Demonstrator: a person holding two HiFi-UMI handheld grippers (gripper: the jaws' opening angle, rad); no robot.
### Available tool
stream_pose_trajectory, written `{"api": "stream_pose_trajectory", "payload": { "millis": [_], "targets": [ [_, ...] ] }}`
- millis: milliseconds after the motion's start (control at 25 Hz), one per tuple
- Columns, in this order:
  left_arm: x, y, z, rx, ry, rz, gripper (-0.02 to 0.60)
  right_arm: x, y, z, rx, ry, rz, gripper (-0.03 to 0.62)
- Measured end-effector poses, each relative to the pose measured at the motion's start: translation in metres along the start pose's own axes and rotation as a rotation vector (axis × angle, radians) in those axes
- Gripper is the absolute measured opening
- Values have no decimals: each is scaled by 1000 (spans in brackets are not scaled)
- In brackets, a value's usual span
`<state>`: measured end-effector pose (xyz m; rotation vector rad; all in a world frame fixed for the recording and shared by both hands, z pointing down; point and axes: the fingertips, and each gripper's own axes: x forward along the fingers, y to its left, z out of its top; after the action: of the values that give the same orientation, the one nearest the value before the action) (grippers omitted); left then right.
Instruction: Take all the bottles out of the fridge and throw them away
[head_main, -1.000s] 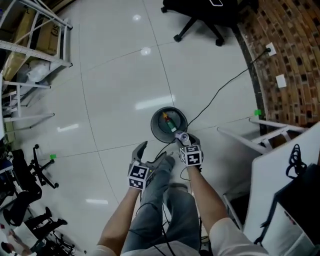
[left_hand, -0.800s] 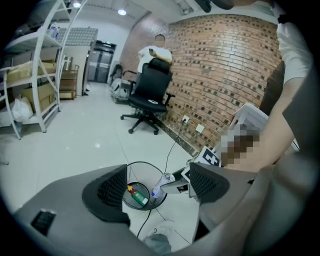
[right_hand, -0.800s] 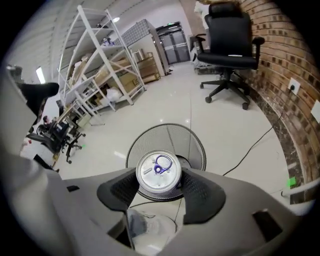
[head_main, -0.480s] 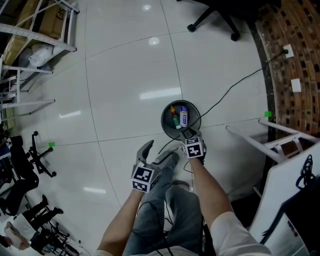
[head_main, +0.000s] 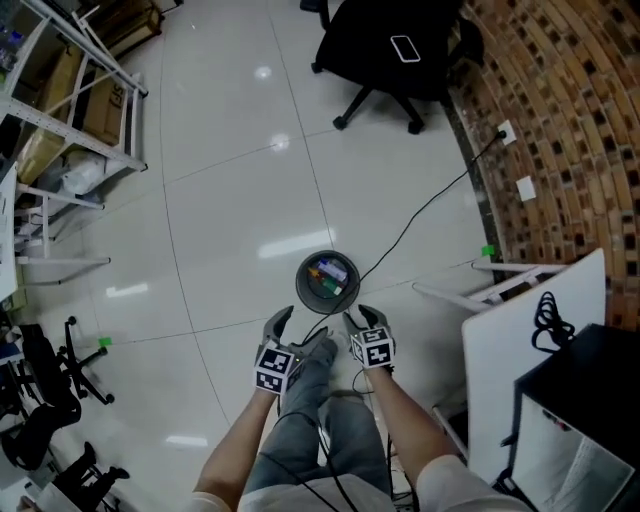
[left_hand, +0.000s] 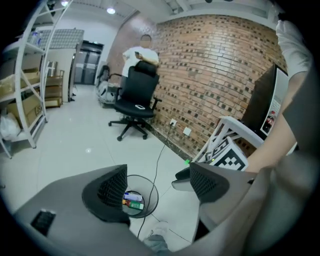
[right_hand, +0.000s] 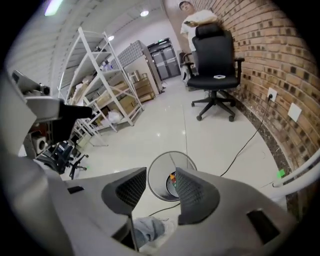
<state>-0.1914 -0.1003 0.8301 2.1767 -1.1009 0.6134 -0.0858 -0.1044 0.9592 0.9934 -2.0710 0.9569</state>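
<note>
My right claw (right_hand: 161, 176) is closed, empty; my left claw (left_hand: 157, 175) gapes, empty. The coloured plastic bottles (head_main: 328, 272) lie in the round wire-mesh bin (head_main: 301, 283), below and just ahead of both.

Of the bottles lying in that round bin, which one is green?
The green bottle with the orange end, lying nearer the person in the bin. The white and blue bottle beside it lies on the far side.

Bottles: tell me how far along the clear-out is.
Done: several bottles lie in the round bin. In hand: nothing. The left gripper has its jaws apart and empty, and the right gripper is closed on nothing. Left: no view shows inside the fridge, so remaining bottles cannot be told.
</note>
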Motion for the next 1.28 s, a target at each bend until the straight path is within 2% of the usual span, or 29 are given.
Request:
{"api": "stream_pose_trajectory", "payload": {
  "millis": [160, 320, 440, 560, 680, 800, 840, 1040, 1200, 1280],
  "targets": [
    [-32, -43, 56, 62, -29, -79, 393, -102, 20, 49, 63, -158, -38, 195],
    [-51, -93, 127, 161, -103, -187, 391, -205, 17, 112, 126, -373, -128, 215],
    [-69, -149, 162, 237, -138, -278, 393, -287, 14, 130, 186, -521, -184, 218],
    [-91, -202, 190, 266, -177, -378, 391, -367, 20, 136, 194, -643, -271, 244],
    [-103, -256, 214, 324, -217, -488, 391, -445, 14, 126, 214, -767, -411, 255],
    [-120, -327, 233, 494, -260, -642, 391, -524, 13, 106, 271, -880, -550, 259],
    [-129, -352, 238, 530, -274, -698, 393, -550, 16, 97, 283, -913, -596, 270],
    [-163, -456, 252, 565, -307, -922, 391, -666, 30, 29, 340, -1075, -877, 319],
    [-185, -525, 249, 540, -338, -1045, 391, -751, 54, -23, 359, -1140, -1096, 384],
    [-202, -560, 246, 547, -355, -1111, 393, -786, 70, -49, 345, -1161, -1194, 387]
  ]
}}
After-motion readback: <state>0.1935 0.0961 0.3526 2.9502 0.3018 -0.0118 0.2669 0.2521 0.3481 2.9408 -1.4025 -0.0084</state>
